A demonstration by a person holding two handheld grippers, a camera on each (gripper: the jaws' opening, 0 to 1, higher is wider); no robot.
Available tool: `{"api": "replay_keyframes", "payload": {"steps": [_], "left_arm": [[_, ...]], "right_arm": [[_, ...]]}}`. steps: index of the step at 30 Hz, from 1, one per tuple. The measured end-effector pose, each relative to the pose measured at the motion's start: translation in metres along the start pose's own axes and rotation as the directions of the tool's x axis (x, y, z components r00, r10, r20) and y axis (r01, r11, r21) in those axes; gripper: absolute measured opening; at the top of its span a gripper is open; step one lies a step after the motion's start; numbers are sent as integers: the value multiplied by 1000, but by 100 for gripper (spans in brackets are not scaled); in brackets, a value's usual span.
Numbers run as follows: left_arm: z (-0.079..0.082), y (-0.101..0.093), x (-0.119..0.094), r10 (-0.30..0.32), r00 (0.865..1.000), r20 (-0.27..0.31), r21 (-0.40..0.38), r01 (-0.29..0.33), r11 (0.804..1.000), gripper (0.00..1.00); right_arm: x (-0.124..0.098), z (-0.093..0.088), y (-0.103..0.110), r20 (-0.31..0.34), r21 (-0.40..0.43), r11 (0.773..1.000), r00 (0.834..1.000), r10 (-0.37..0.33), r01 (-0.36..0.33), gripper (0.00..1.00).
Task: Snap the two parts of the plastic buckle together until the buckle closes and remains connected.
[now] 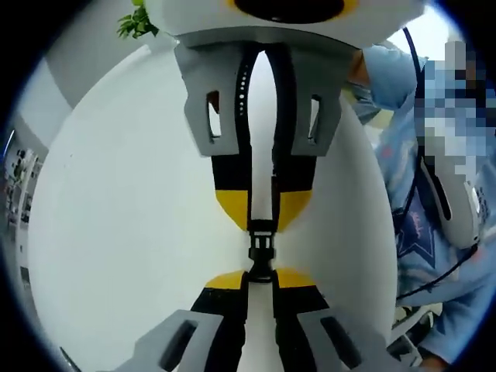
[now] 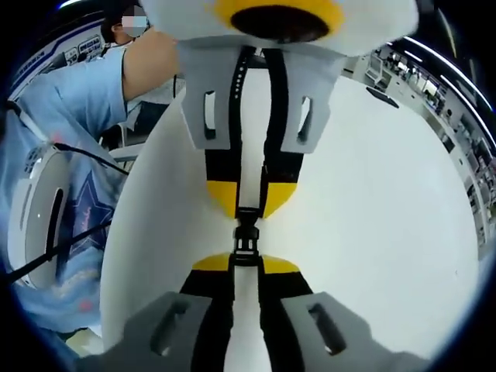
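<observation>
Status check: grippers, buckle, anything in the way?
Left gripper and right gripper tip to tip, each shut on the black buckle. Halves look mated over the white table. Nothing between them.

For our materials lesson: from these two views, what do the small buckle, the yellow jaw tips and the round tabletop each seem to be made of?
Buckle: looks like black moulded plastic, with a dull sheen and crisp ribbed edges.
Yellow jaw tips: probably rubbery or soft plastic pads; matte, evenly coloured, though the look leaves it open.
Tabletop: smooth white surface, likely laminate or painted board; faint even reflection, no grain visible.
</observation>
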State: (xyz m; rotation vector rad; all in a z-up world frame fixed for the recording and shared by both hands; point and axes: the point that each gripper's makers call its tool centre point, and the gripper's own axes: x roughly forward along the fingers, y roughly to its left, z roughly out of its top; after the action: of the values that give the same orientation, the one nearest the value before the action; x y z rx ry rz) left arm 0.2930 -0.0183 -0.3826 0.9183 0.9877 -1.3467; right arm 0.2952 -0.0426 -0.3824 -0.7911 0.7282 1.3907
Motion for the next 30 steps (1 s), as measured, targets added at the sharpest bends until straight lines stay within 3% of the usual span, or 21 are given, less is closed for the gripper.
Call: {"api": "replay_keyframes", "payload": {"steps": [13,30], "left_arm": [[-2,-1,0,-8,1000,-16,-12,8,1000,9],[-1,-2,2,-27,1000,10,-19,27,999,6]], "right_arm": [[0,-1,0,-15,-9,1000,1000,-8,8,9],[3,5,-5,7,-42,999,1000,-18,19,8]]}}
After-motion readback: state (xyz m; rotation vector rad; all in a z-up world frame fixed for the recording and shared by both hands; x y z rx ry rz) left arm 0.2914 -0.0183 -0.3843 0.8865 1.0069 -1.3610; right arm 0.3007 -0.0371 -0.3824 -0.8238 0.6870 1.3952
